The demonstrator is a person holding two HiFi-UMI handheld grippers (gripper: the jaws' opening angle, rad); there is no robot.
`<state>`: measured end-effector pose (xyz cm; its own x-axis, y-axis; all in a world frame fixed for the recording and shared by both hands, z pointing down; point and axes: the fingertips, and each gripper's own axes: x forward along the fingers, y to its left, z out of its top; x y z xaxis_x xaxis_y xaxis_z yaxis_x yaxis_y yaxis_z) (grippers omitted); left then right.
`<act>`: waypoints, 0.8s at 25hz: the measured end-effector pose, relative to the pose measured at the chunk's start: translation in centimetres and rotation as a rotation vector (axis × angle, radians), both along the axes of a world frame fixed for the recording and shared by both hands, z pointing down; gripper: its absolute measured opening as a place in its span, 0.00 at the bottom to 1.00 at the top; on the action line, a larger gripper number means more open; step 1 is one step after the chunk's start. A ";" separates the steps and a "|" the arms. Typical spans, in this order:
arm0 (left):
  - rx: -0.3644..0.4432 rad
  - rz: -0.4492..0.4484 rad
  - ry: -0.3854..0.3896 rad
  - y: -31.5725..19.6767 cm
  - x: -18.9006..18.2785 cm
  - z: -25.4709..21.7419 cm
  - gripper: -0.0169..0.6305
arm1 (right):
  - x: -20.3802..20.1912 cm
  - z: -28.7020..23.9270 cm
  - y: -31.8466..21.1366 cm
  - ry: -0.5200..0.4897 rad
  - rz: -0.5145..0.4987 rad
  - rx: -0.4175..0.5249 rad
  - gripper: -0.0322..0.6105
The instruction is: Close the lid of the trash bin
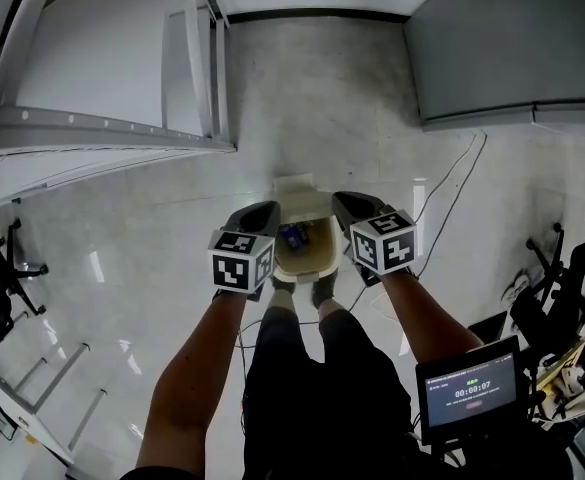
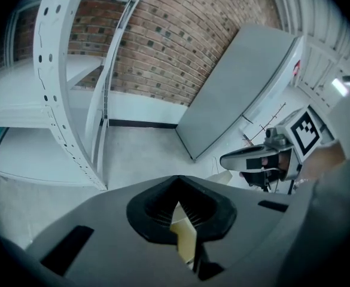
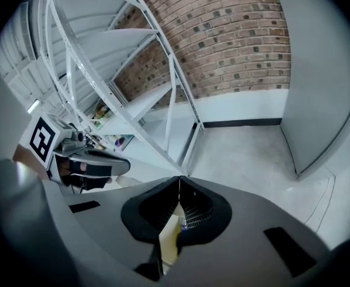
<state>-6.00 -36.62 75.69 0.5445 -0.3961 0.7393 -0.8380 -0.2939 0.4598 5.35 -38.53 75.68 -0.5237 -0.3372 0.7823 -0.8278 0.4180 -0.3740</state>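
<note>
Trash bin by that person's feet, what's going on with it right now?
A person stands over the cream trash bin with a tool in each hand. The left tool and right tool hover above the bin's two sides, each with its jaws together and gripping nothing. The lid stands open at the far side, and something blue lies inside. The lid is not yet closed.

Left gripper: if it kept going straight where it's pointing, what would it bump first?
Probably the floor, just beyond the left gripper and its shut tips. The trash bin sits lower and to its side, so it looks missed, though depth is hard to judge.
</note>
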 end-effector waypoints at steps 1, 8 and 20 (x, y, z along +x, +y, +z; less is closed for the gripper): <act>-0.009 0.017 -0.001 0.9 0.2 0.2 0.02 | 0.1 0.2 0.8 0.006 -0.004 -0.014 0.06; -0.110 0.092 0.002 10.0 2.6 3.2 0.02 | 0.9 3.1 10.4 0.030 -0.080 -0.142 0.06; -0.255 0.128 -0.024 19.2 4.4 15.1 0.02 | 2.5 15.2 19.7 0.071 -0.091 -0.278 0.06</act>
